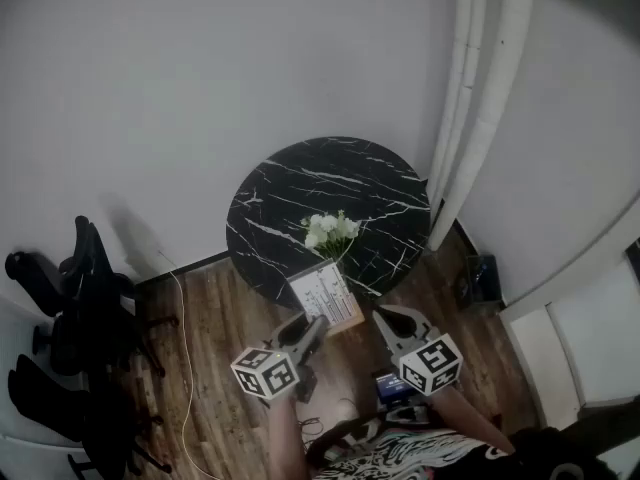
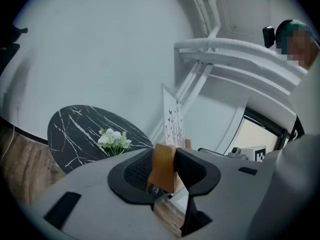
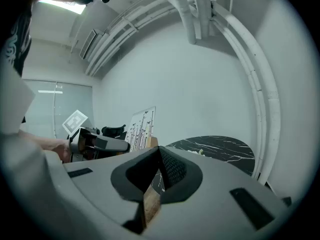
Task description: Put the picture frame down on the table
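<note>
The picture frame (image 1: pixel 325 293) has a white printed sheet and a wooden rim, and it hangs tilted over the near edge of the round black marble table (image 1: pixel 300 188). My left gripper (image 1: pixel 315 330) is shut on its lower wooden edge. In the left gripper view the pads (image 2: pixel 137 171) clamp the wood and the frame (image 2: pixel 172 121) rises upright beyond them. My right gripper (image 1: pixel 383 315) hovers just right of the frame, apart from it, shut on nothing. From the right gripper (image 3: pixel 159 151) the frame (image 3: pixel 140 126) shows to the left.
White flowers (image 1: pixel 330 230) stand on the table just behind the frame. Black office chairs (image 1: pixel 80 318) stand at the left, with a thin cable (image 1: pixel 185 368) on the wood floor. White pipes (image 1: pixel 480 98) run down the wall at the right, a dark box (image 1: pixel 480 278) at their foot.
</note>
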Demonstrator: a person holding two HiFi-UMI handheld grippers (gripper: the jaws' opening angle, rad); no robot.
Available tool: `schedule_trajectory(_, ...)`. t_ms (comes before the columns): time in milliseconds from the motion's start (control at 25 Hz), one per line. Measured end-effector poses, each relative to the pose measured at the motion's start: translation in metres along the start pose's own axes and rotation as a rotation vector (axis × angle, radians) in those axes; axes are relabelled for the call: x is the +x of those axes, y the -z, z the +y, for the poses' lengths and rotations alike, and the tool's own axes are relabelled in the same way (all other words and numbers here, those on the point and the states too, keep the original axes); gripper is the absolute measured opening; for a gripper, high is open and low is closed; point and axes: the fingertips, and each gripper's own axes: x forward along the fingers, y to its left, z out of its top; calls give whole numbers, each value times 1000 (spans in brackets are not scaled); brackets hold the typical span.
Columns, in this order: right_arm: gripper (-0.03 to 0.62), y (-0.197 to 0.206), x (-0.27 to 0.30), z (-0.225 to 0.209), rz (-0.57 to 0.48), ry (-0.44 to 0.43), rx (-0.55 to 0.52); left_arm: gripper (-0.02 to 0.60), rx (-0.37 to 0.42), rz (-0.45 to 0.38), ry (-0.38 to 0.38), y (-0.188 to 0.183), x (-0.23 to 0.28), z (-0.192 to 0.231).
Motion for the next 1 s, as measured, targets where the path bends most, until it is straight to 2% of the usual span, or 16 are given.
schedule_trajectory(200,17,1,2,8,6,-4,-10,150,0,3,7,2,-5,1)
schedule_trajectory(440,17,0,2,6,1,-1,5,150,40,30,-3,4,-4,1)
schedule_trajectory(1000,18,10,-12,-2,2,-29,40,150,2,16,10,16,5,-13)
